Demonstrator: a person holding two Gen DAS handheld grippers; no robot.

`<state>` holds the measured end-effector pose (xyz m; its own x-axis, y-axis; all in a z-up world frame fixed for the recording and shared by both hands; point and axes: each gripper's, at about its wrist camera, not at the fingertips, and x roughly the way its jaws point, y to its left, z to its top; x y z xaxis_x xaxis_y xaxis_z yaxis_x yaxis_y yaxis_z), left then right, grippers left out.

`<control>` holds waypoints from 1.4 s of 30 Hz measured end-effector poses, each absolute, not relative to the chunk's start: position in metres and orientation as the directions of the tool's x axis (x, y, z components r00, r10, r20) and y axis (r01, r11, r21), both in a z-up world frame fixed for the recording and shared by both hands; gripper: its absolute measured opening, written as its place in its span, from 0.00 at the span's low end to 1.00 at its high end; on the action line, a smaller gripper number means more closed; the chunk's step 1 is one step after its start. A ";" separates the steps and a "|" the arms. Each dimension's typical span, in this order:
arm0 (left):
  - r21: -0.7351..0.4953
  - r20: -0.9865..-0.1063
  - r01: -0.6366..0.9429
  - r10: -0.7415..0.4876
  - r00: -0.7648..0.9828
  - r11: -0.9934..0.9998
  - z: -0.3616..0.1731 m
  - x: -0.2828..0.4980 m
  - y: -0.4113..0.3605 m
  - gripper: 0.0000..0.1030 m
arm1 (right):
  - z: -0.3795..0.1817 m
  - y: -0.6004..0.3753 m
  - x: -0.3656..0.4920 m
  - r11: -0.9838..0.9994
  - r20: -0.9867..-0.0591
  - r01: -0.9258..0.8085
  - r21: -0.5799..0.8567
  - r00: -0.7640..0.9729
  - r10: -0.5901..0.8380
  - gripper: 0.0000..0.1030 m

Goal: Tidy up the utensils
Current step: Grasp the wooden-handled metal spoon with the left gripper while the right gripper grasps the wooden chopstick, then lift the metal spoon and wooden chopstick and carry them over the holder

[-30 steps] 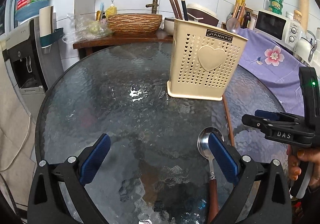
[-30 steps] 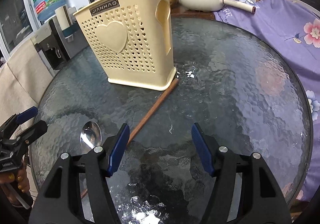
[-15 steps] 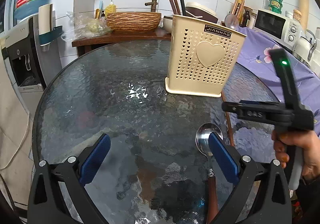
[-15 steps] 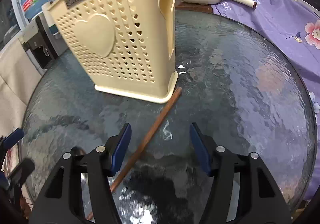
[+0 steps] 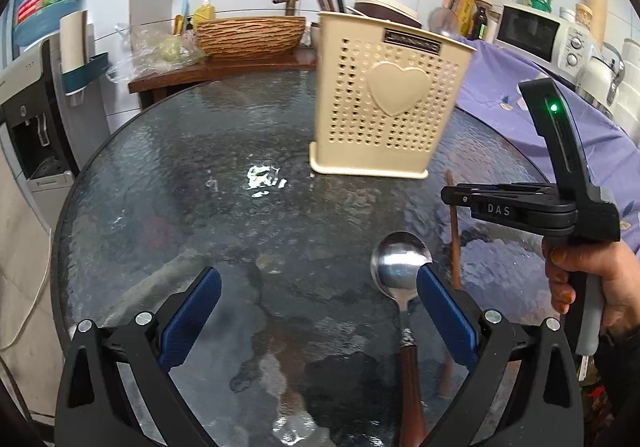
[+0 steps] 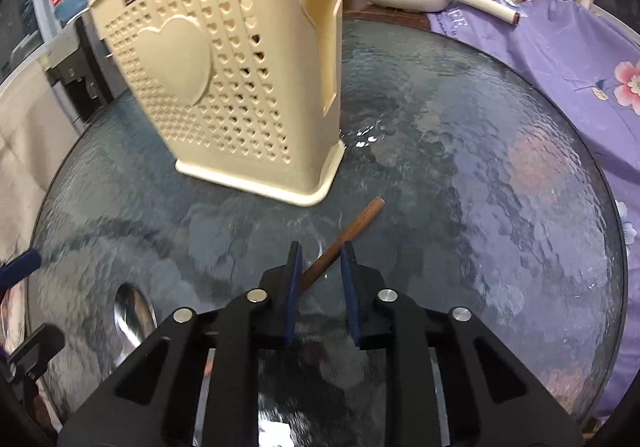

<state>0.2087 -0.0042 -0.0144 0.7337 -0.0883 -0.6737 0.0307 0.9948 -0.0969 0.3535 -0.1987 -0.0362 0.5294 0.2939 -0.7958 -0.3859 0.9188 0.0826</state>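
Right gripper (image 6: pixel 320 283): black, blue-padded, pointing down at the round textured-glass worktop (image 6: pixel 480 175); its jaws are closing, with the single brown wooden chopstick (image 6: pixel 348 235) running aslant between the pads. Whether the pads already bite cannot be told; a gap shows on the right side.
Left gripper (image 5: pixel 316 311): spread wide, holding nothing, hovering low over the worktop in front of the holder.
Landmark: the cream perforated plastic utensil holder with a raised heart (image 5: pixel 388 103) stands upright near the worktop's middle; chopsticks and a spoon already rise from its top.
Chopstick, place: lying flat on the glass, its far tip just in front of the holder's near right corner, not touching it.
Spoon, place: the steel spoon with a dark wooden handle (image 5: pixel 400 271) lies flat in front of the holder, left of the chopstick, its bowl just beside the left gripper's right pad.
Step in hand (judged): pinching the chopstick; the spoon is still to be collected.
Next move (judged): finish the squeeze, lift, tip the stick upright and lower it into the holder's open top.
Caution (judged): a thin round stick held off-centre may pivot or slip.
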 end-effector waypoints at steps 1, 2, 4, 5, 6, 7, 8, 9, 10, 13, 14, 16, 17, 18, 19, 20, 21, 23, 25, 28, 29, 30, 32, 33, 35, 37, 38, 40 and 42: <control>-0.093 -0.676 0.042 -0.094 0.731 0.995 -0.015 0.209 -0.008 0.93 | -0.036 -0.200 0.352 0.916 -0.796 -0.393 0.086 0.525 0.300 0.16; -0.089 -0.677 0.052 -0.099 0.729 0.995 -0.015 0.209 -0.011 0.93 | -0.036 -0.204 0.350 0.910 -0.797 -0.402 0.100 0.516 0.316 0.16; -0.084 -0.682 0.066 -0.105 0.724 0.994 -0.016 0.210 -0.016 0.93 | -0.036 -0.210 0.347 0.901 -0.797 -0.413 0.128 0.498 0.341 0.15; -0.085 -0.685 0.072 -0.110 0.720 0.994 -0.017 0.210 -0.019 0.93 | -0.036 -0.213 0.346 0.897 -0.798 -0.421 0.138 0.489 0.353 0.15; -0.087 -0.689 0.079 -0.117 0.715 0.993 -0.018 0.211 -0.021 0.93 | -0.036 -0.215 0.344 0.891 -0.798 -0.430 0.145 0.481 0.362 0.14; -0.090 -0.694 0.089 -0.126 0.709 0.992 -0.019 0.212 -0.024 0.93 | -0.036 -0.217 0.342 0.884 -0.800 -0.445 0.144 0.474 0.369 0.14; -0.089 -0.698 0.097 -0.131 0.704 0.991 -0.020 0.213 -0.026 0.93 | -0.036 -0.218 0.342 0.881 -0.801 -0.451 0.141 0.471 0.370 0.14; -0.084 -0.702 0.105 -0.134 0.700 0.991 -0.020 0.214 -0.029 0.93 | -0.036 -0.219 0.341 0.879 -0.802 -0.457 0.138 0.468 0.370 0.14; -0.076 -0.705 0.119 -0.137 0.696 0.990 -0.021 0.215 -0.033 0.93 | -0.035 -0.221 0.339 0.873 -0.806 -0.468 0.135 0.461 0.372 0.14; -0.044 -0.717 0.152 -0.138 0.684 0.987 -0.023 0.221 -0.046 0.93 | -0.034 -0.220 0.334 0.851 -0.812 -0.510 0.120 0.442 0.380 0.14; -0.030 -0.722 0.161 -0.133 0.679 0.986 -0.024 0.223 -0.050 0.92 | -0.035 -0.220 0.332 0.848 -0.814 -0.518 0.114 0.441 0.379 0.14; -0.015 -0.730 0.170 -0.127 0.672 0.985 -0.027 0.228 -0.055 0.90 | -0.034 -0.218 0.332 0.841 -0.818 -0.529 0.112 0.432 0.380 0.14; -0.011 -0.736 0.177 -0.128 0.665 0.984 -0.029 0.230 -0.058 0.88 | -0.035 -0.217 0.331 0.843 -0.819 -0.526 0.114 0.430 0.379 0.14; -0.007 -0.741 0.182 -0.127 0.660 0.983 -0.030 0.232 -0.060 0.87 | -0.035 -0.217 0.332 0.848 -0.820 -0.517 0.117 0.431 0.376 0.14; 0.003 -0.744 0.187 -0.122 0.656 0.982 -0.031 0.234 -0.063 0.86 | -0.035 -0.217 0.332 0.855 -0.822 -0.505 0.114 0.435 0.367 0.14; 0.018 -0.747 0.191 -0.114 0.655 0.982 -0.032 0.235 -0.065 0.86 | -0.035 -0.216 0.332 0.859 -0.823 -0.500 0.109 0.439 0.360 0.14; 0.030 -0.749 0.192 -0.105 0.654 0.981 -0.033 0.236 -0.067 0.86 | -0.035 -0.214 0.332 0.863 -0.825 -0.495 0.100 0.444 0.350 0.15; 0.053 -0.751 0.194 -0.089 0.655 0.980 -0.033 0.239 -0.070 0.82 | -0.033 -0.210 0.332 0.874 -0.832 -0.481 0.074 0.453 0.320 0.15; 0.060 -0.758 0.194 -0.082 0.647 0.979 -0.034 0.242 -0.070 0.79 | -0.033 -0.206 0.332 0.882 -0.838 -0.466 0.070 0.452 0.305 0.21; 0.062 -0.765 0.197 -0.080 0.639 0.979 -0.033 0.245 -0.071 0.71 | -0.032 -0.199 0.332 0.890 -0.842 -0.452 0.057 0.457 0.286 0.25; 0.067 -0.764 0.197 -0.077 0.641 0.978 -0.033 0.246 -0.071 0.69 | -0.033 -0.197 0.332 0.891 -0.843 -0.451 0.042 0.462 0.274 0.25; 0.076 -0.764 0.197 -0.070 0.641 0.977 -0.033 0.246 -0.071 0.68 | -0.033 -0.195 0.331 0.893 -0.844 -0.449 0.034 0.466 0.266 0.25; 0.087 -0.776 0.204 -0.062 0.628 0.975 -0.034 0.249 -0.071 0.65 | -0.033 -0.194 0.332 0.896 -0.846 -0.443 0.032 0.466 0.261 0.25; 0.087 -0.778 0.208 -0.064 0.624 0.974 -0.034 0.249 -0.071 0.64 | -0.033 -0.194 0.332 0.897 -0.846 -0.441 0.032 0.465 0.259 0.25; 0.096 -0.783 0.218 -0.062 0.619 0.971 -0.034 0.251 -0.073 0.57 | -0.033 -0.193 0.334 0.901 -0.848 -0.433 0.032 0.466 0.254 0.25; 0.103 -0.784 0.226 -0.060 0.617 0.969 -0.034 0.251 -0.075 0.52 | -0.033 -0.193 0.336 0.905 -0.849 -0.425 0.031 0.467 0.249 0.23; 0.104 -0.783 0.227 -0.061 0.619 0.968 -0.033 0.252 -0.076 0.47 | -0.033 -0.194 0.336 0.907 -0.849 -0.421 0.031 0.468 0.246 0.17; 0.109 -0.781 0.225 -0.056 0.622 0.968 -0.033 0.252 -0.077 0.45 | -0.032 -0.195 0.341 0.914 -0.848 -0.404 0.037 0.472 0.242 0.12; 0.106 -0.779 0.228 -0.061 0.624 0.968 -0.033 0.252 -0.078 0.45 | -0.032 -0.199 0.347 0.919 -0.846 -0.390 0.057 0.469 0.252 0.11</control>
